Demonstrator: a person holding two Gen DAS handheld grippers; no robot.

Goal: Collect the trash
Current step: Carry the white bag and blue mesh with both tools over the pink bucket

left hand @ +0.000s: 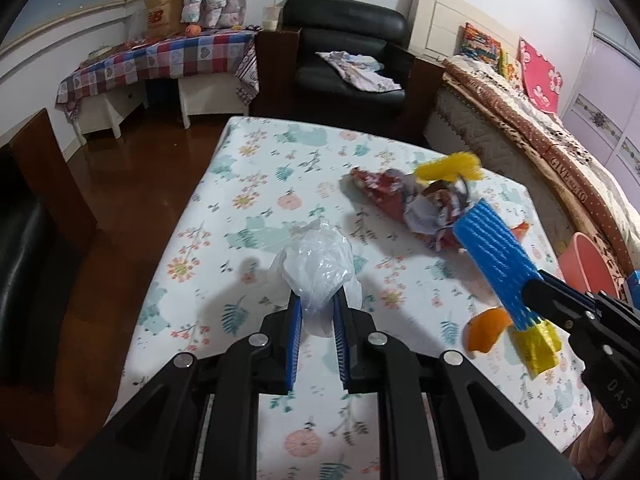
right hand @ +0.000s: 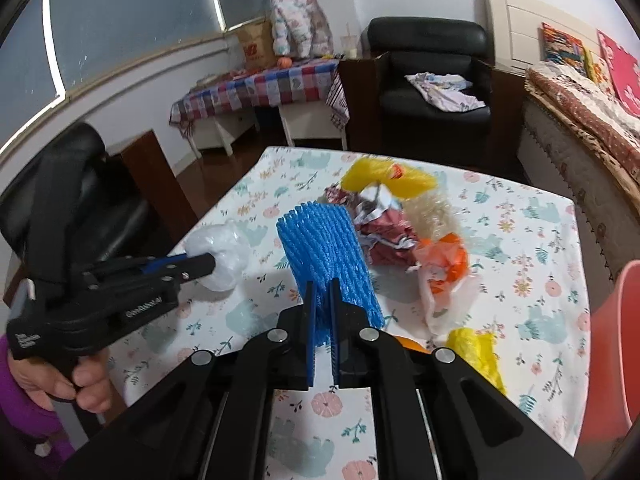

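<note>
Two pieces of trash are held, one in each gripper. The left gripper is closed on a crumpled clear plastic bag, pinched between its two blue pads and held just above the surface. The right gripper is clamped tight on one blue foam net sleeve, squeezing its lower edge between the pads; the sleeve stands up from the pads, lifted off the surface.

Loose trash lies on the surface beyond and to the right of the sleeve. One crumpled red and white wrapper sits in the middle of the pile. One yellow foam net lies behind it, toward the far edge. One orange and white plastic bag lies just right of the wrapper. A second yellow piece lies nearer, beside the right gripper. In the left wrist view, one piece of orange peel rests on the surface under the sleeve.

The surface is covered in a white floral cloth. One pink bin stands at its right edge. A person's hand, in a purple sleeve, grips the left gripper's handle. Behind are one black armchair and one bed.
</note>
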